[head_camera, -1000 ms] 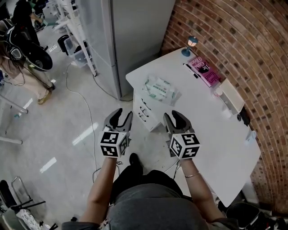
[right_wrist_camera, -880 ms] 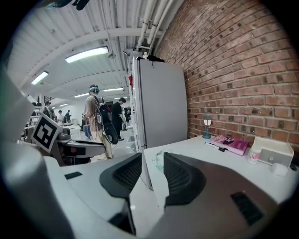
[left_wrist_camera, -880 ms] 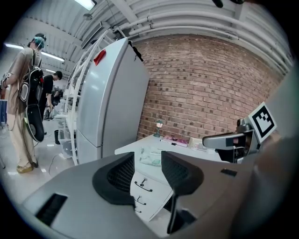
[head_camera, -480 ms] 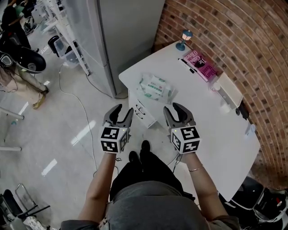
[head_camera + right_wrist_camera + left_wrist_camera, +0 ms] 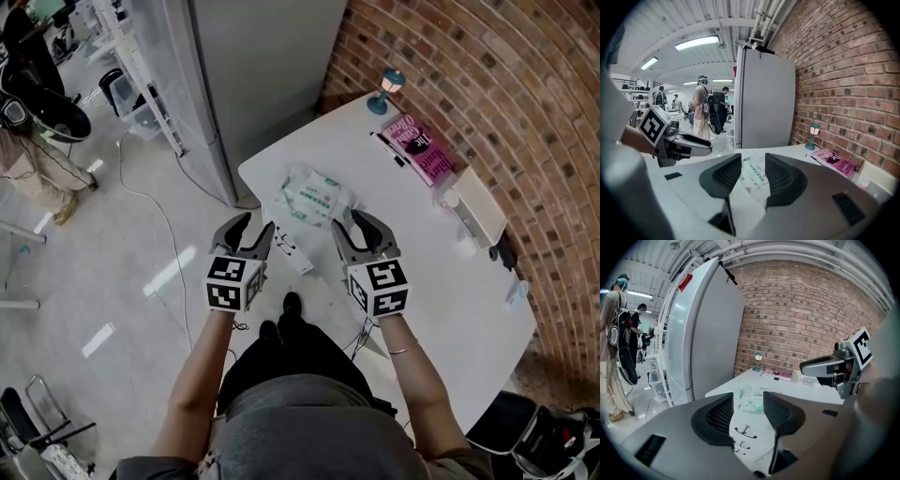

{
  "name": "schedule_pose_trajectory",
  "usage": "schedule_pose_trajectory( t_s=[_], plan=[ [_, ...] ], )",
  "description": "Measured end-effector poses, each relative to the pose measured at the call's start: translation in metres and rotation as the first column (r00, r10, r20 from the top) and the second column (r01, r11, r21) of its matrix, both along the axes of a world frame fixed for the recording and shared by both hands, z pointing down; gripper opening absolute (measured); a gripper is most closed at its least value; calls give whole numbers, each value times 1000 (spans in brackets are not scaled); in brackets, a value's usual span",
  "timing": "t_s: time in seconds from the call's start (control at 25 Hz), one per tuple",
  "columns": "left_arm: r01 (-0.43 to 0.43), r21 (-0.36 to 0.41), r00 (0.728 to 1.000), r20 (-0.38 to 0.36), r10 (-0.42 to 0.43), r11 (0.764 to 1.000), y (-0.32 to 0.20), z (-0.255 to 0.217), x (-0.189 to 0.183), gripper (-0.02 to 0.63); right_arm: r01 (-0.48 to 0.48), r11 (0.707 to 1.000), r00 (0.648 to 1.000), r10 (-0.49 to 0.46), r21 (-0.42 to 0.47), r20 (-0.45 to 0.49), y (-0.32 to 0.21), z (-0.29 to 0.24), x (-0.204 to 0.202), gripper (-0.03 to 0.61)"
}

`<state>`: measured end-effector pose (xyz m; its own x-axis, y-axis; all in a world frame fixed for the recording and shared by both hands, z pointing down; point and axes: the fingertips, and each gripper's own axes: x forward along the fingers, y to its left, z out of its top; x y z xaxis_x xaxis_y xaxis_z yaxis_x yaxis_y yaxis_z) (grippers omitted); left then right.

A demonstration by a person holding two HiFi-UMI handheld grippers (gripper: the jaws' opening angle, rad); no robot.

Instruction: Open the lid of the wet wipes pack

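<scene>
The room is bright and evenly lit. In the right gripper view, long ceiling lamps (image 5: 696,43) glow at the upper left. In the head view, they leave pale reflections on the glossy floor (image 5: 169,272) at the left, and the white table (image 5: 441,281) looks almost washed out. Both gripper views are fisheye: black corners, bent edges, a soft lower part.

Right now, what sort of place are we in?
Likely a lab or workshop space: a bare brick wall, exposed ceiling pipes with strip lights, and people wearing backpacks in the background.
</scene>
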<state>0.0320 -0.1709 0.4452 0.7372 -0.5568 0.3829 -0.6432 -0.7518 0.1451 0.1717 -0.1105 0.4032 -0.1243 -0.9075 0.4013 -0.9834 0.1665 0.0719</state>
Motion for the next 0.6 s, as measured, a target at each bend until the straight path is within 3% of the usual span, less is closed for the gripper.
schedule_pose_trajectory(
  t_s=[0.6],
  plan=[
    [-87, -8, 988, 131, 87, 996, -30, 30, 52, 193, 154, 978, 984, -165, -140, -71, -46, 44, 5, 155]
  ],
)
